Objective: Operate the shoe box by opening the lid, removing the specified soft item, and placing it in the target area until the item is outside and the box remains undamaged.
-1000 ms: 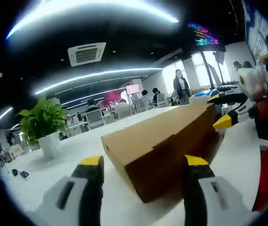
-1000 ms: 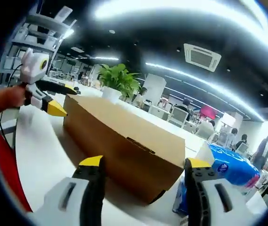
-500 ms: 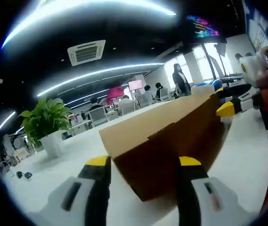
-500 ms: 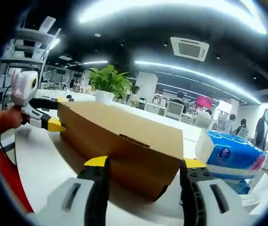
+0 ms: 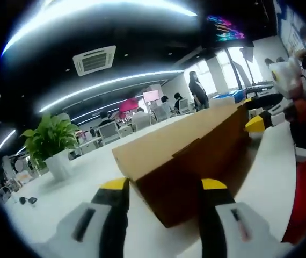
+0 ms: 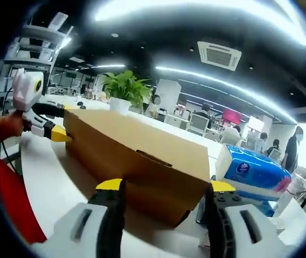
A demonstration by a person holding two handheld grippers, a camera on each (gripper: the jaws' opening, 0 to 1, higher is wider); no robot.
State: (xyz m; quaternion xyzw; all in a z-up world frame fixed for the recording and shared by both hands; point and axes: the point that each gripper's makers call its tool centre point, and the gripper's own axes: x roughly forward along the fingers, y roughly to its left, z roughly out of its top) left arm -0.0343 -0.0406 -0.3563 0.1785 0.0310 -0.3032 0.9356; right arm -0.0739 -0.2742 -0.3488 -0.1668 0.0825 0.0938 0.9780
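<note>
Cardboard shoe box sits shut on the white table, one end before each of my tongs. Left gripper and right gripper gape, unladen; I should lift the lid gently, evenly.

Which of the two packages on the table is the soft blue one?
The tissue pack beyond the far end of the box: blue plastic wrap with a white end, while the box is plain brown cardboard, lid shut.

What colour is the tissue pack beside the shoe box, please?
Blue with white, clearest in the right gripper view: tissue pack, shoe box.
</note>
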